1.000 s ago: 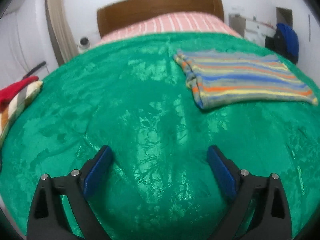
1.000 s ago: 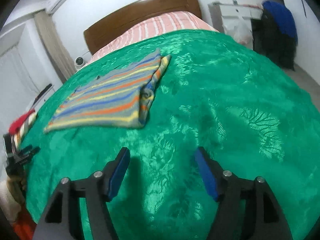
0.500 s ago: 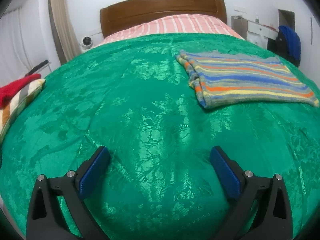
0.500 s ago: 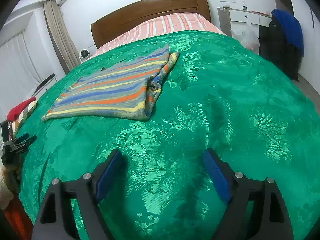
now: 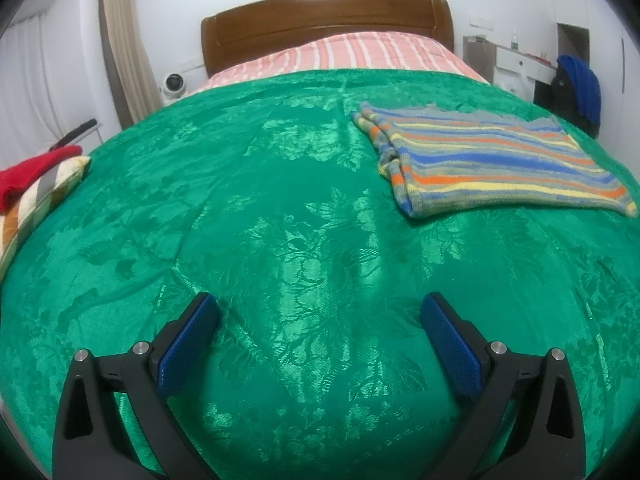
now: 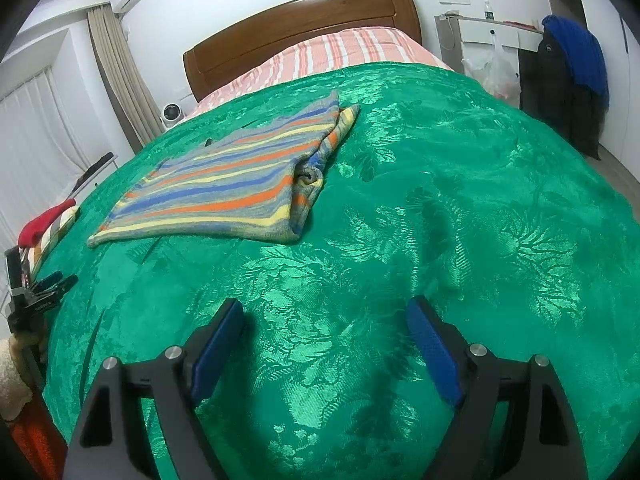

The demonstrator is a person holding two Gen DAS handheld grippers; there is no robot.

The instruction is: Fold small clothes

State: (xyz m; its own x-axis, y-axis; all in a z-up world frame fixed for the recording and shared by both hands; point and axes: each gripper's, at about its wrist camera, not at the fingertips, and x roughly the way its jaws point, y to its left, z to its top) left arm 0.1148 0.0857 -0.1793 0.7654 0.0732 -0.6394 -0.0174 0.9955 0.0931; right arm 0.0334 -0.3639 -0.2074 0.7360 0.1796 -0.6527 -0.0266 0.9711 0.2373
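Both the left gripper and the right gripper hover with jaws spread wide and empty above the green bedspread, where the folded striped garment lies flat, well apart from either.

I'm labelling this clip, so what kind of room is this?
Most likely a home bedroom: a bed with a wooden headboard and a green bedspread, a folded striped sweater on it, curtains beside it.
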